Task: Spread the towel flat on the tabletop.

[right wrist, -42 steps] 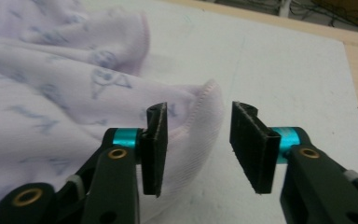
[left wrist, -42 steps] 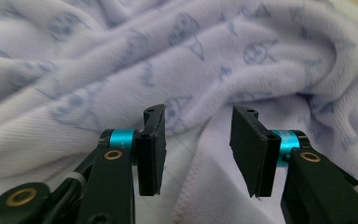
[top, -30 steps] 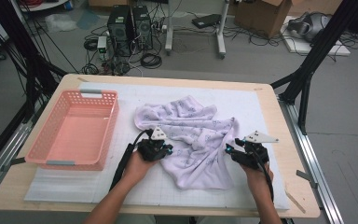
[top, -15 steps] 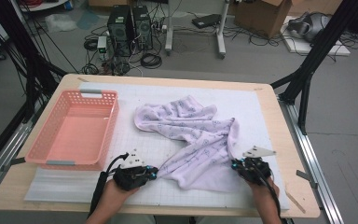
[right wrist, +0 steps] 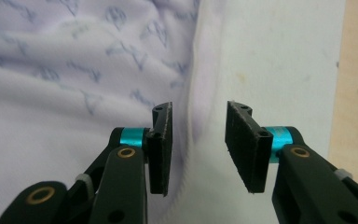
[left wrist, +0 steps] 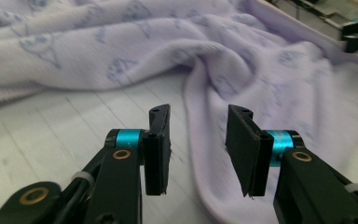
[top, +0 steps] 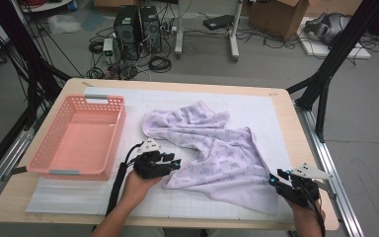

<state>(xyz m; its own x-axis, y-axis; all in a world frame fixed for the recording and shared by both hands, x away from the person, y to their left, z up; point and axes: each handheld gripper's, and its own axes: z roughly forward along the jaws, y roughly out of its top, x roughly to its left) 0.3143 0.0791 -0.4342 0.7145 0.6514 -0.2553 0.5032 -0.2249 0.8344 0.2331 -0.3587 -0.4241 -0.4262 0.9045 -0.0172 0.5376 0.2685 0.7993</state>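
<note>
Lilac towel (top: 212, 148) lies between our tongs: its near edge runs from the left tongs (top: 173, 164) to the right tongs (top: 275, 178), both apart, holding nothing.

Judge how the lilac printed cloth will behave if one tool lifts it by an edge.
The cloth lies rumpled in soft folds, so it will probably droop and trail, not hold shape. It looks thin, likely light. Pushed, it would probably bunch rather than slide flat.
</note>
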